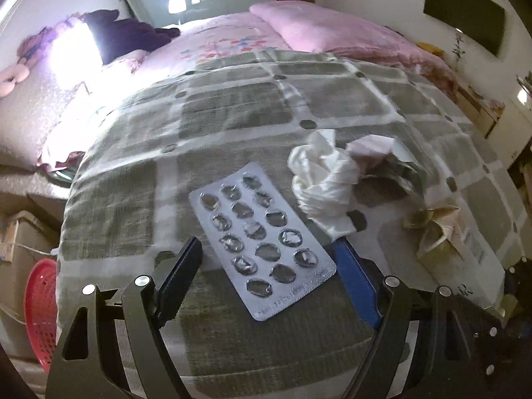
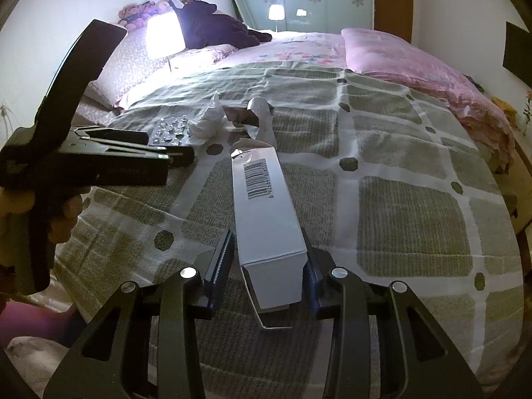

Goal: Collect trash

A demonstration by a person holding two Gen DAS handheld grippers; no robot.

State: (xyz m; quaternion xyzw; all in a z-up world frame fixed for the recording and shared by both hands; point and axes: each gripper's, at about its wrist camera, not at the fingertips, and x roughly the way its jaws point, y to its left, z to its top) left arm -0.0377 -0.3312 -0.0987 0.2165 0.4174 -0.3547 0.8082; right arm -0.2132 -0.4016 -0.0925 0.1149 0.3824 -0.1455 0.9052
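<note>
The left gripper (image 1: pixel 266 249) is spread wide around the flat pill sheet (image 1: pixel 262 242) on the bed (image 1: pixel 232 106), and it might slide away, while the right gripper (image 2: pixel 269 269) seems to pinch the white box (image 2: pixel 266 212).

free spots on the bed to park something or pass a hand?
Bare checked blanket right of the white carton, up to the pink duvet. Also left of the blister pack. Crowded: crumpled tissue, wrappers, torn box beside the pack.

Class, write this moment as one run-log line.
left gripper: open, straddling silver blister pack | right gripper: shut on long white cardboard box | surface: grey checked blanket
</note>
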